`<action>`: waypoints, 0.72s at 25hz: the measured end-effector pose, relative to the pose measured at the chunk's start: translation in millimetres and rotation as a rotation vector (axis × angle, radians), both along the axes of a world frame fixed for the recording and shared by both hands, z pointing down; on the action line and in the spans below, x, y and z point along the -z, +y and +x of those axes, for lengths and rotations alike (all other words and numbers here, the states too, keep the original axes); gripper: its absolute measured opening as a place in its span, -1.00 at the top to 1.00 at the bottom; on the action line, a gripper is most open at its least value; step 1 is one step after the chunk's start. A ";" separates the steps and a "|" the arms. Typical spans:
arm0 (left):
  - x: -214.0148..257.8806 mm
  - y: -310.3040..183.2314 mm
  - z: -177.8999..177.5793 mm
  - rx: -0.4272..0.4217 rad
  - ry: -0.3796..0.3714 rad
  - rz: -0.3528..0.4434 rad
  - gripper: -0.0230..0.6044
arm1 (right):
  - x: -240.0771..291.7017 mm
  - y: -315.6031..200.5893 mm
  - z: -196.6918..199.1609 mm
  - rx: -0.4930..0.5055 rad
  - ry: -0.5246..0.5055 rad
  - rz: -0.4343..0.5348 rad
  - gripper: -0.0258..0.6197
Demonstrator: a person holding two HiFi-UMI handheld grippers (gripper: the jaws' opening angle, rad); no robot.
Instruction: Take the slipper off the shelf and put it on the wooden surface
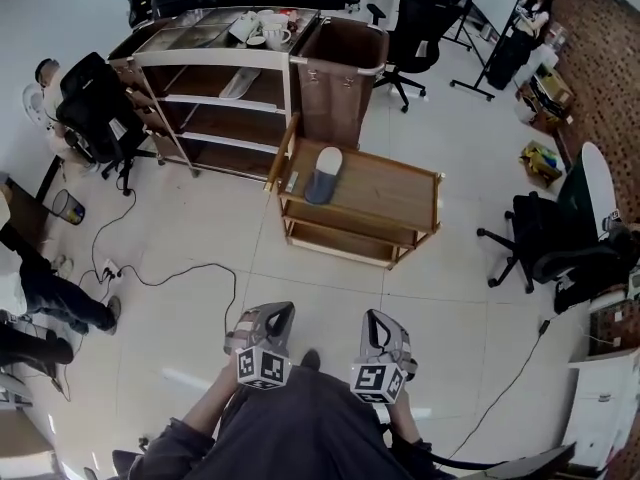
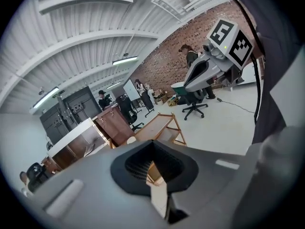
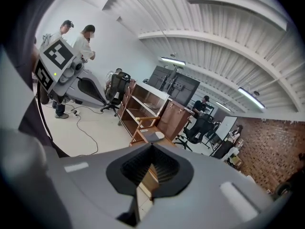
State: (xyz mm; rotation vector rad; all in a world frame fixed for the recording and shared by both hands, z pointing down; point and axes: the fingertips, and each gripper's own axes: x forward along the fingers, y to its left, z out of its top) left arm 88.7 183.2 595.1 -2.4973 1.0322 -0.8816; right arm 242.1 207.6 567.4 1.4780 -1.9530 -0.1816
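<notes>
A grey slipper (image 1: 323, 175) with a white insole lies on the left end of the top of a low wooden cart (image 1: 395, 190). In the right gripper view the slipper (image 3: 155, 136) shows small on that cart, far ahead. Behind the cart stands the white-framed shelf (image 1: 225, 103); a pale flat thing (image 1: 240, 83) lies on one of its boards, too small to identify. My left gripper (image 1: 280, 315) and right gripper (image 1: 378, 321) hang close to my body over the white floor, well short of the cart. Both are shut, with nothing between the jaws (image 2: 153, 144) (image 3: 152, 149).
A tall brown bin (image 1: 340, 68) stands right of the shelf. Cups (image 1: 265, 28) sit on the shelf's top. Black office chairs (image 1: 95, 113) (image 1: 545, 243) stand at left and right. A cable (image 1: 170, 278) snakes over the floor, and a person (image 1: 45, 293) stands at far left.
</notes>
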 end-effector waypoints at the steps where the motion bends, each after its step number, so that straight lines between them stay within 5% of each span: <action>1: 2.0 6.9 -0.2 -0.008 0.014 -0.007 0.88 | 1.8 4.8 -2.7 0.003 0.002 0.003 0.92; 10: 6.0 41.9 -3.5 -0.041 0.087 -0.052 0.88 | 12.9 23.3 -14.3 0.013 0.036 0.027 0.92; 18: 0.7 40.7 -2.2 -0.050 0.041 -0.036 0.88 | 7.1 22.4 -7.5 0.025 0.046 0.012 0.92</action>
